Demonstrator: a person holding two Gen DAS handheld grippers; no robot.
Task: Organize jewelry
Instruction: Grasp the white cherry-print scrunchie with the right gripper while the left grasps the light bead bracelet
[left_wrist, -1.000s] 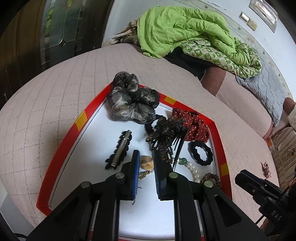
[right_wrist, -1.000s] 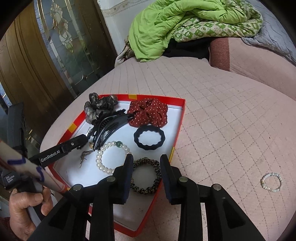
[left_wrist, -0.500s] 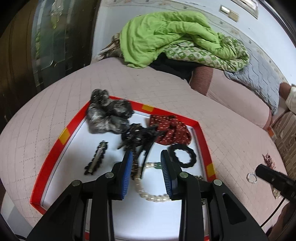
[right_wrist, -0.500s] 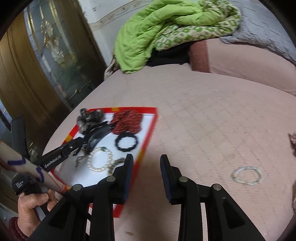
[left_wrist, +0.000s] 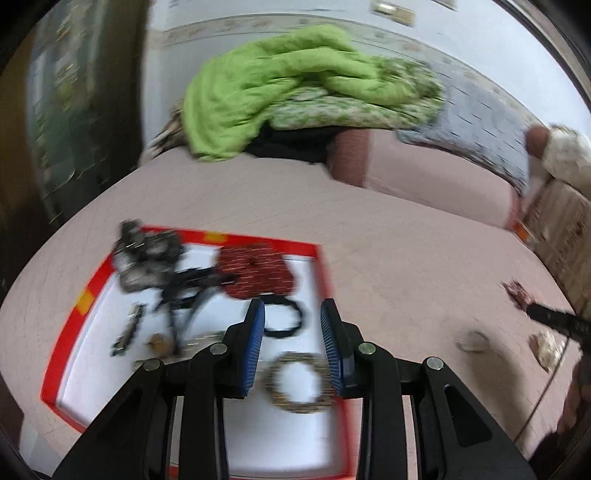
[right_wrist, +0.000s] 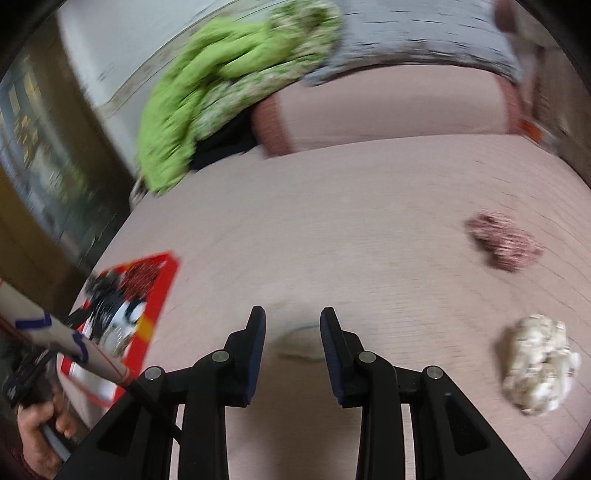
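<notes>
Our left claw (left_wrist: 291, 343) hangs apart over the red-rimmed tray (left_wrist: 92, 284), above a leopard scrunchie (left_wrist: 299, 382). Our right claw (right_wrist: 291, 347), also apart, frames a blurred bracelet (right_wrist: 299, 341) on the pink bed (right_wrist: 351, 229).

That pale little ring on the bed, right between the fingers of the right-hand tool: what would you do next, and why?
Probably lower the right gripper a little and close on the bracelet. Its jaws are open and empty, the blurred pale ring lies on the pink bedspread between them, and it is outside the red tray where the other pieces sit.
</notes>
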